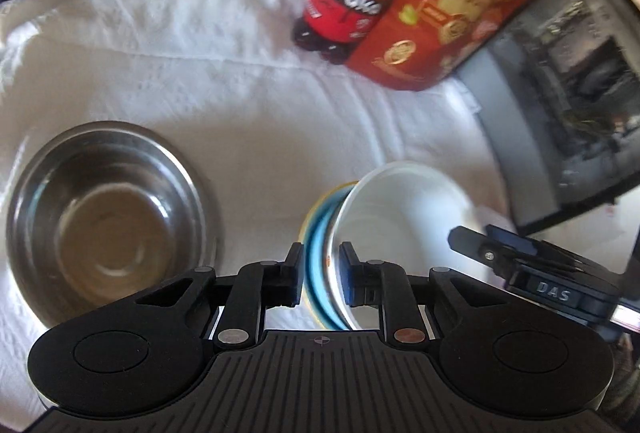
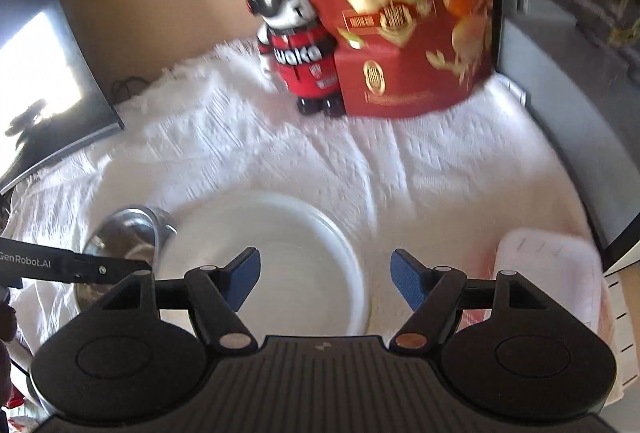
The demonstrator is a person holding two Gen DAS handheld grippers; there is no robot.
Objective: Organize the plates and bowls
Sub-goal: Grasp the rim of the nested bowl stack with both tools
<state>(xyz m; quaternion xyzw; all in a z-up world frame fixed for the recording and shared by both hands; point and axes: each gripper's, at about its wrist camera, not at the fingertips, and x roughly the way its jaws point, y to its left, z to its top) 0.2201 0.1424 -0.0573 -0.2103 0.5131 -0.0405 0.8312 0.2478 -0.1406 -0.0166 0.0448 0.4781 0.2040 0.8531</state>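
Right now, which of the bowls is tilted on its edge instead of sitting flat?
The white bowl, gripped at its rim by the left tool. The steel bowl sits flat on the white cloth, untouched.

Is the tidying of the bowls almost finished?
Not yet. No bowl looks nested yet. In hand: the left gripper pinches the rim of a tilted white bowl with blue and yellow bands outside. Left: the steel bowl sits alone on the white cloth, and the right gripper hangs open.
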